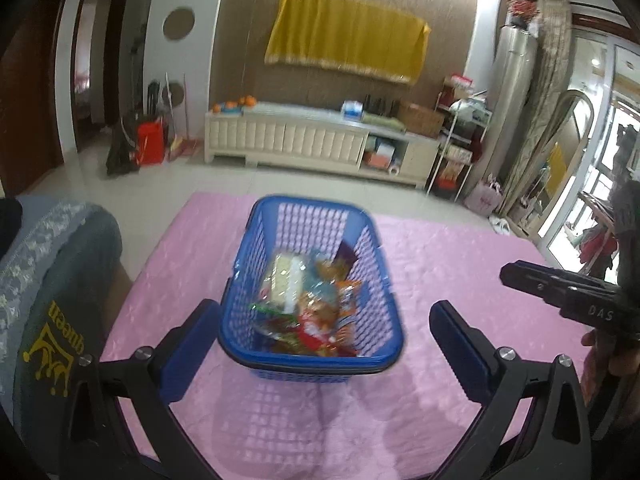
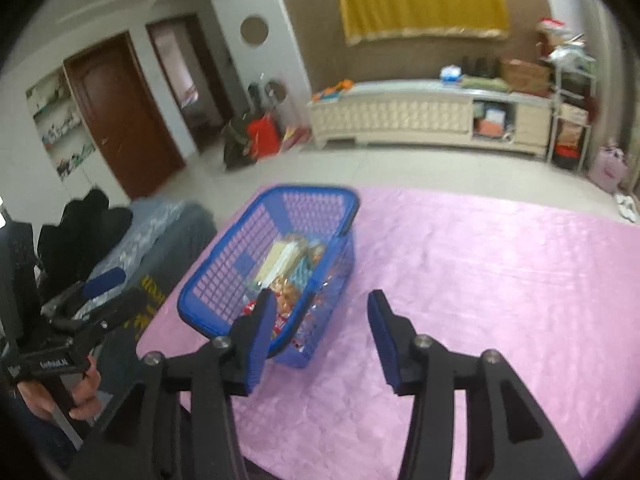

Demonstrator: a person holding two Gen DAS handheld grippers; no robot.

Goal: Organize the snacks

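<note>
Snacks [image 1: 308, 312] inside blue basket [image 1: 280, 204], bare pink mat [image 2: 500, 280] rightward.

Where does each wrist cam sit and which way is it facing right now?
Left wrist: on the left gripper, looking forward and down over the blue basket of snack packets on the pink cloth; both own fingers frame it, jaws open and empty; the right gripper enters at the right edge.
Right wrist: on the right gripper, angled down from the basket's right; own fingers open and empty; the left gripper and a hand show at left.
Shared: basket, snacks, cloth, yellow wall hanging, cream cabinet.
</note>
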